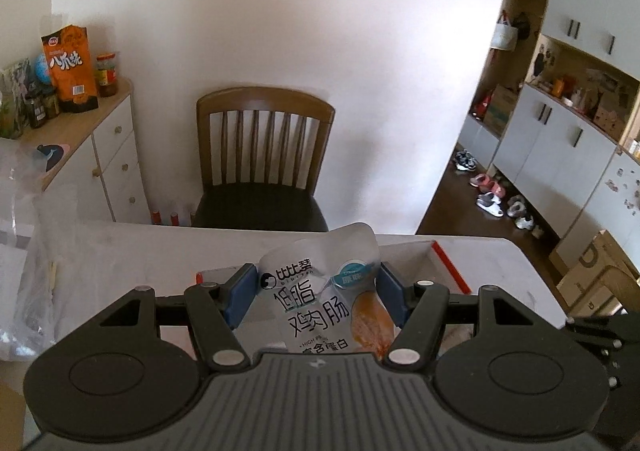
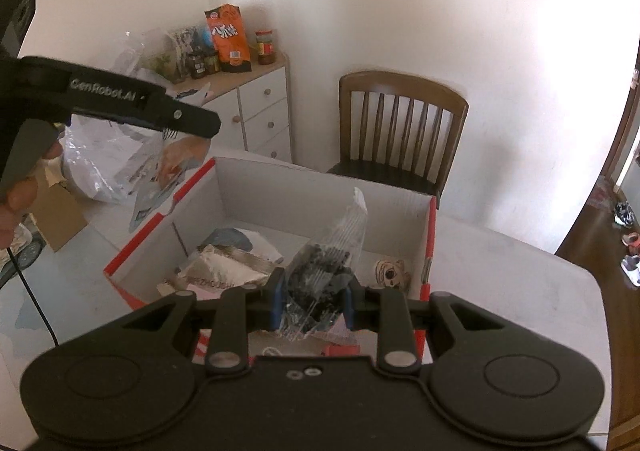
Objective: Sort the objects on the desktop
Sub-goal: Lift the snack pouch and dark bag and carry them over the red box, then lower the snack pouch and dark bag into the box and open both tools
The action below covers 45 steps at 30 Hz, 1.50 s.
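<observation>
Claw, left (image 1: pixel 316 293): pinching glossy white sausage pouch (image 1: pixel 326 291), lower centre, over the tabletop (image 1: pixel 120 251); light, limp, slippery, best gripped mid-body. Claw, right (image 2: pixel 312 305): pressed on crinkly clear packet (image 2: pixel 326 263) above red-edged white carton (image 2: pixel 320 187); fragile.

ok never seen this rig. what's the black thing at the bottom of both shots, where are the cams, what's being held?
No robot arm here: a person holds a two-finger gripper in each hand, and each carries a fisheye camera looking forward along its fingers. The black shape at the bottom is the gripper's own body.

Left wrist view: the left gripper is closed on a silver snack pouch. In the right wrist view you see it from the side, over the box's left edge, with part of the person's hand.

Right wrist view: the right gripper is shut on a crinkled clear bag with dark contents, above an open red and white cardboard box on the white table. The box already holds a few packets.
</observation>
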Each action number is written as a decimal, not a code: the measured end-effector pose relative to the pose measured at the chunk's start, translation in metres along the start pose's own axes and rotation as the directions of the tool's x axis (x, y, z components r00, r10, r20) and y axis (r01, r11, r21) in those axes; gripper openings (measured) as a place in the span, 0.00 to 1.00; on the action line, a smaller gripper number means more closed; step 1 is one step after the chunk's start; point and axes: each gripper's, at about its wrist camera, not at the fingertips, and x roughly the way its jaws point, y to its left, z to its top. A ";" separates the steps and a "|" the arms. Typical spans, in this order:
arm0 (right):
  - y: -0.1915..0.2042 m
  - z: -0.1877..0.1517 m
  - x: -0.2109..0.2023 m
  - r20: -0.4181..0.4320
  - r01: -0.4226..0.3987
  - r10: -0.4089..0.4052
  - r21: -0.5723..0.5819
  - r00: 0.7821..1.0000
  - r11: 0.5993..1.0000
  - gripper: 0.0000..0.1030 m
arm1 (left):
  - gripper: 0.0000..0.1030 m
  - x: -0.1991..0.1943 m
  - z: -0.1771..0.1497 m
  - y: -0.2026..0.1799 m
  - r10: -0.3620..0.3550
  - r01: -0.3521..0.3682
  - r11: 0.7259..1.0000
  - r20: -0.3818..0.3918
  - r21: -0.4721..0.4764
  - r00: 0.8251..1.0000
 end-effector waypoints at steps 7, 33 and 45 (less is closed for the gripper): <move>0.002 -0.002 0.030 -0.058 -0.004 0.004 0.008 0.998 1.000 0.26 | 0.63 0.040 0.006 0.000 0.041 -0.041 0.999 -0.034 0.021 0.999; 0.004 -0.026 0.075 -0.164 -0.038 0.051 0.081 0.985 0.996 0.28 | 0.65 0.124 -0.039 -0.020 0.061 -0.012 0.988 -0.321 0.154 0.945; -0.003 -0.026 0.068 -0.145 -0.006 0.020 0.096 0.989 0.995 0.45 | 0.71 0.118 -0.039 -0.016 0.068 -0.031 0.992 -0.320 0.122 0.945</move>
